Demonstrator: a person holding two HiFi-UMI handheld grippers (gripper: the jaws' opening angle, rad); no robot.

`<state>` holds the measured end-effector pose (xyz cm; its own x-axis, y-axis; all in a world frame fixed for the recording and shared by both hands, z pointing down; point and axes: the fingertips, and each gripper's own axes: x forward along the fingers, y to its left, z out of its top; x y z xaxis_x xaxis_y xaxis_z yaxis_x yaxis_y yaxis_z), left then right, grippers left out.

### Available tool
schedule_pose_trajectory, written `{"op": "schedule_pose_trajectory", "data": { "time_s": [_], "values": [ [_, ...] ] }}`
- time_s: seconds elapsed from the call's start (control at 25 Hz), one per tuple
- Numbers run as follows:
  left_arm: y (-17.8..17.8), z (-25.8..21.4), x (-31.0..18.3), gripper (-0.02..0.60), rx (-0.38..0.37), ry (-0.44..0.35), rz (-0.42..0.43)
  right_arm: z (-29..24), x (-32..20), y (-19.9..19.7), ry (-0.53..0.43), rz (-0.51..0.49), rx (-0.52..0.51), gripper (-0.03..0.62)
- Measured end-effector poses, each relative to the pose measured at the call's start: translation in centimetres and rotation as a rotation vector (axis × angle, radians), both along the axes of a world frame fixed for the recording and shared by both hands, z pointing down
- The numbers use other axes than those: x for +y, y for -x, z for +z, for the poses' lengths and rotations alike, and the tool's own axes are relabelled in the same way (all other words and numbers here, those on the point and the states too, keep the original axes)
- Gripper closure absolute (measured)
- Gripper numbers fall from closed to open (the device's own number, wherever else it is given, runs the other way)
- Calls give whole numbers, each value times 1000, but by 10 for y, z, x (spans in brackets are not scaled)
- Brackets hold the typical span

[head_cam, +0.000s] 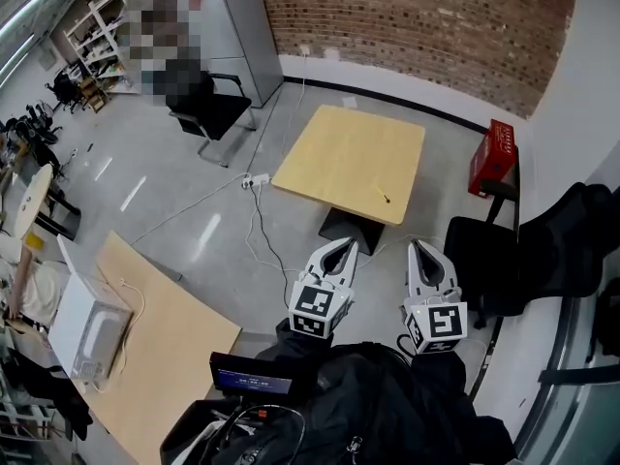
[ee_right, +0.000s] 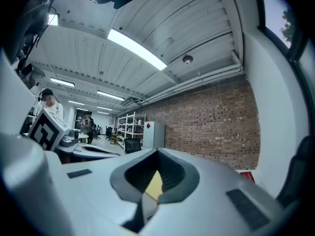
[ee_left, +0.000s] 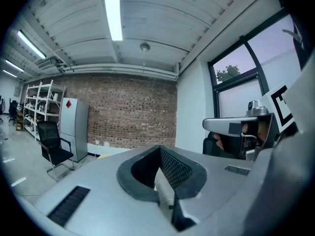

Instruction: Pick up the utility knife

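Note:
The utility knife [head_cam: 385, 197] is a small yellowish sliver lying near the right front edge of a square light-wood table [head_cam: 339, 153], some way ahead of me. Both grippers are held close to my body and point toward that table, well short of it. In the head view my left gripper [head_cam: 341, 245] has its jaws together with nothing between them. So does my right gripper [head_cam: 423, 248]. The left gripper view shows the left gripper [ee_left: 160, 149] shut against the brick wall. In the right gripper view, a strip of the table top [ee_right: 154, 185] shows through the gap behind the tips of the right gripper [ee_right: 157, 154].
A red box [head_cam: 496, 156] rests on a black chair right of the table. A white power strip [head_cam: 257, 178] and its cables lie on the floor left of it. A black office chair [head_cam: 208, 105] stands far left. A wooden board [head_cam: 160, 347] and white appliance [head_cam: 92, 332] sit near left.

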<state>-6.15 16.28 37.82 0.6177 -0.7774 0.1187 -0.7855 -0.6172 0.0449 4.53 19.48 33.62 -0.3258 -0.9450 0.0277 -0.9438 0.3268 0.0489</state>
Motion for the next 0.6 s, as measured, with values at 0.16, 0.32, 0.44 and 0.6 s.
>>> {"op": "schedule_pose_trajectory", "data": {
  "time_s": [0.16, 0.32, 0.44, 0.6],
  "values": [
    [9, 10, 1, 581, -6, 29, 6, 10, 0, 11, 30, -1, 4, 589],
    [19, 21, 6, 581, -7, 56, 17, 19, 5, 21, 52, 13, 0, 589],
    [23, 32, 10, 581, -13, 83, 36, 27, 8, 25, 74, 34, -7, 589],
    [32, 46, 13, 581, -15, 117, 46, 38, 12, 32, 101, 54, -5, 589]
  ]
}}
